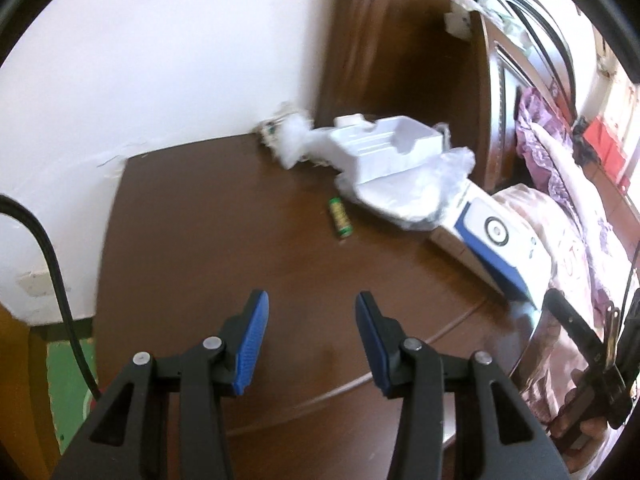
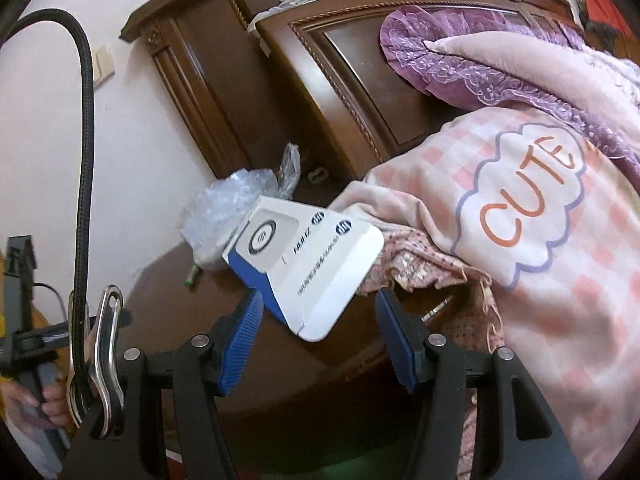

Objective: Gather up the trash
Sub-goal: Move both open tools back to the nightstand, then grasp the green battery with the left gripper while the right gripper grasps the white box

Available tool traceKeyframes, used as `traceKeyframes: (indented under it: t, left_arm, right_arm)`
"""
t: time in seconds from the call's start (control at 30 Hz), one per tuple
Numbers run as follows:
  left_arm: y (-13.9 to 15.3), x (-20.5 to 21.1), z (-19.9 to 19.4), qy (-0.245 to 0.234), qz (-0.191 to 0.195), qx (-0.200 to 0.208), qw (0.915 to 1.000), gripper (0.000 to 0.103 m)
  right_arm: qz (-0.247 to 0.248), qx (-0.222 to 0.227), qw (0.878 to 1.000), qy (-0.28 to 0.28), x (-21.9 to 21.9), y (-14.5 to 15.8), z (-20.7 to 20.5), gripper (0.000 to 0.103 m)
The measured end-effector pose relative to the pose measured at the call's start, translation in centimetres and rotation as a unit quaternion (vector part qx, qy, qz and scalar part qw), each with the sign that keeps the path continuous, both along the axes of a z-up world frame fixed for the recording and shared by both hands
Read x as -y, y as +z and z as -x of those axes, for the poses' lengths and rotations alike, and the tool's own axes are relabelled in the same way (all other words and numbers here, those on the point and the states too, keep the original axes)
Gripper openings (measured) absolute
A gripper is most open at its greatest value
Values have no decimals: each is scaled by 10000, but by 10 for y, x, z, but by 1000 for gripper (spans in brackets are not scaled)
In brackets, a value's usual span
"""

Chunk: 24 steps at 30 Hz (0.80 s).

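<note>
On the dark wooden nightstand (image 1: 200, 240) lie a white moulded plastic tray (image 1: 384, 148), a crumpled clear plastic bag (image 1: 424, 192), a white fluffy wad (image 1: 290, 140), a small green battery (image 1: 340, 222) and a white-and-blue box (image 1: 496, 248). My left gripper (image 1: 311, 298) hovers over the near part of the top, open and empty, well short of the battery. In the right wrist view my right gripper (image 2: 319, 296) is open. The near corner of the box (image 2: 308, 256) reaches between its fingers, and the pads do not press on it. The plastic bag (image 2: 228, 204) lies behind the box.
A bed with a pink "CUTE" blanket (image 2: 540, 240) and a purple frilled pillow (image 2: 460, 60) borders the nightstand on the right. The wooden headboard (image 2: 360, 92) and a white wall stand behind. A thin white cord (image 1: 400, 360) crosses the top's near edge. A black cable (image 1: 52, 272) hangs at left.
</note>
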<state>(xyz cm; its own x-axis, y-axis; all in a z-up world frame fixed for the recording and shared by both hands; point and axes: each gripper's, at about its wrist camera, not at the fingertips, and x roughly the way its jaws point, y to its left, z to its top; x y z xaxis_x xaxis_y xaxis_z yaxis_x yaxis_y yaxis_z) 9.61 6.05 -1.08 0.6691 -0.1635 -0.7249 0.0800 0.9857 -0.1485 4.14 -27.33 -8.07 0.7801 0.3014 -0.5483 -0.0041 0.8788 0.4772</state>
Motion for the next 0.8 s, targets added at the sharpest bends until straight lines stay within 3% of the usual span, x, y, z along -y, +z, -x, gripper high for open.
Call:
traceKeyframes:
  t: [0.33, 0.37, 0.4, 0.6, 0.8]
  left_arm:
    - [-6, 37, -50, -199, -325, -37, 9993, 48]
    - [-7, 38, -56, -180, -357, -45, 9992, 48]
    - [-8, 39, -59, -157, -378, -53, 9991, 48]
    - [-17, 44, -86, -99, -583, -128, 9982, 44]
    - [-30, 50, -106, -65, -726, -390, 9966, 43]
  right_arm:
    - [-175, 1, 9998, 115, 1, -8, -27, 60]
    - [-235, -13, 9996, 142, 2, -10, -28, 58]
    - [-275, -23, 9995, 152, 2, -12, -28, 49]
    - [-434, 212, 9986, 199, 9, -14, -23, 28]
    - [-569, 420, 9969, 351, 14, -13, -16, 21]
